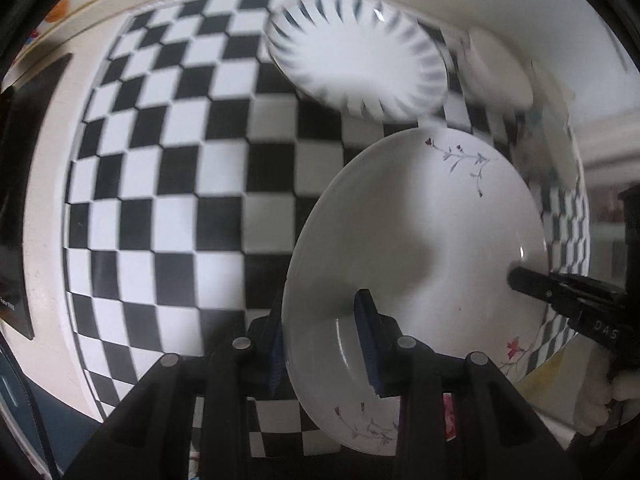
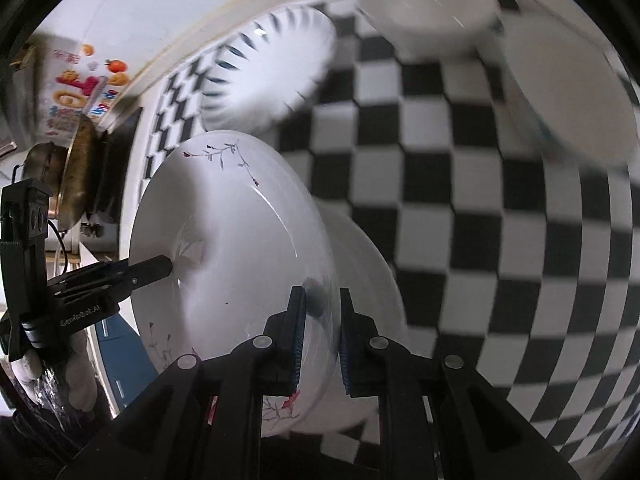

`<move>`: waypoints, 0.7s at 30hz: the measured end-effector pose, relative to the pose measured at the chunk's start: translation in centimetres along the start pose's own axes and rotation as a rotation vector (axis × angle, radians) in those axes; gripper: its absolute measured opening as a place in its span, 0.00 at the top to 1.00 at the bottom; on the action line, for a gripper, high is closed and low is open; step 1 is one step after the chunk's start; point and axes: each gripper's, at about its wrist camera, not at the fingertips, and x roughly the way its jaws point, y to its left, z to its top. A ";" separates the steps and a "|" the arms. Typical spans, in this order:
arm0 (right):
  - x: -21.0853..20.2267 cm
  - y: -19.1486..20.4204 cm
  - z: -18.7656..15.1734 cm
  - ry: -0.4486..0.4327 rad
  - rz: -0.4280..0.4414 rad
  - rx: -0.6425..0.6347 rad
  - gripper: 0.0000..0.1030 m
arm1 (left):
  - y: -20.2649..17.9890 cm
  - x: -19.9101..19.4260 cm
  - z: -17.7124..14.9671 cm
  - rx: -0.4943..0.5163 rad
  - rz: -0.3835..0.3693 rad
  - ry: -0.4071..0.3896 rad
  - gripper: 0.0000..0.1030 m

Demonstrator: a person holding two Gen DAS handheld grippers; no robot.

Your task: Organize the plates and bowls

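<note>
Left tool is clenching the near rim of the floral plate, one blue-padded finger under the rim and the other finger on top, pressing into the plate's inner face. From the right wrist view we're seeing the same deal on the other side: the right tool is gripping the opposite rim of the floral plate, rim sandwiched between both blue pads. So both tools are grasping one plate, and each one is showing up in the other's camera, the right tool poking in at the plate's right edge and the left tool coming in at its left edge.

The plate is white with thin grey twig sprigs and a little red flower near the edge. We're holding it tilted over the checkered surface, which is covered in a black-and-white cloth. In the right wrist view there's another white dish sitting right behind and under the floral plate; we can't tell if the two are touching.

Farther back on the cloth, the fluted plate with dark grey streaks round its rim is lying flat, well apart from the held plate. To its right a plain white bowl is looking pretty blurry. The right wrist view is also catching that fluted plate, a white bowl and another white plate toward the far edge, all smeared.
</note>
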 end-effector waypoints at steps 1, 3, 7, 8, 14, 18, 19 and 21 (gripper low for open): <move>0.3 -0.6 -0.4 0.006 -0.005 0.011 0.84 | -0.3 0.6 -0.2 0.004 0.001 0.019 0.71; 0.7 -1.8 -1.4 0.014 -0.009 0.032 0.84 | -0.7 1.4 -0.3 0.015 0.005 0.033 0.71; 1.1 -2.3 -2.2 0.018 -0.016 0.041 0.84 | -1.5 2.2 -0.7 0.024 0.012 0.046 0.70; 1.1 -2.6 -2.4 0.018 -0.016 0.043 0.84 | -1.6 2.4 -0.6 0.022 0.011 0.050 0.70; 1.3 -2.5 -2.2 0.018 -0.023 0.041 0.84 | -1.9 2.8 -0.9 0.020 0.005 0.059 0.70; 1.6 -1.9 -1.8 0.019 -0.030 0.038 0.84 | -1.8 3.1 -1.3 0.015 -0.001 0.061 0.71; 1.6 -1.9 -1.8 0.020 -0.031 0.038 0.84 | -1.6 3.1 -1.5 0.015 -0.003 0.063 0.71; 1.7 -1.8 -1.7 0.024 -0.034 0.039 0.84 | -1.6 3.3 -2.0 0.014 -0.007 0.072 0.71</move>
